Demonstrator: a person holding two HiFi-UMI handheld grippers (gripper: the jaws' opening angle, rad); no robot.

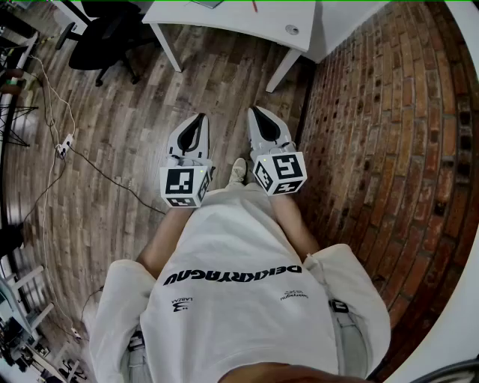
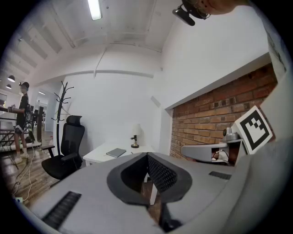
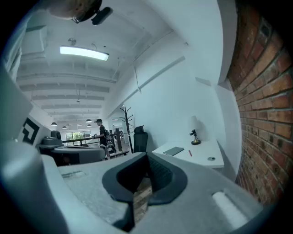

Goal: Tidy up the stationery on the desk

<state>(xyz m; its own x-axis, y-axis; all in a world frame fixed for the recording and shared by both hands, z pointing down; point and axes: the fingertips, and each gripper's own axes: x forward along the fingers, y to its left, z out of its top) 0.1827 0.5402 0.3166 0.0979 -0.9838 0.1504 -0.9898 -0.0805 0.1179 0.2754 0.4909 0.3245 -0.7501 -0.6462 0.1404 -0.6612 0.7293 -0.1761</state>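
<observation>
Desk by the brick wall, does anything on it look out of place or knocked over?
Only a red pen lying loose beside the closed notebook; the lamp stands upright, and nothing looks spilled on the desk.

I have the left gripper and right gripper side by side over the floor, with the brick wall to their right. Ahead, the worktop carries a notebook. The office chair stands left of the worktop.
</observation>
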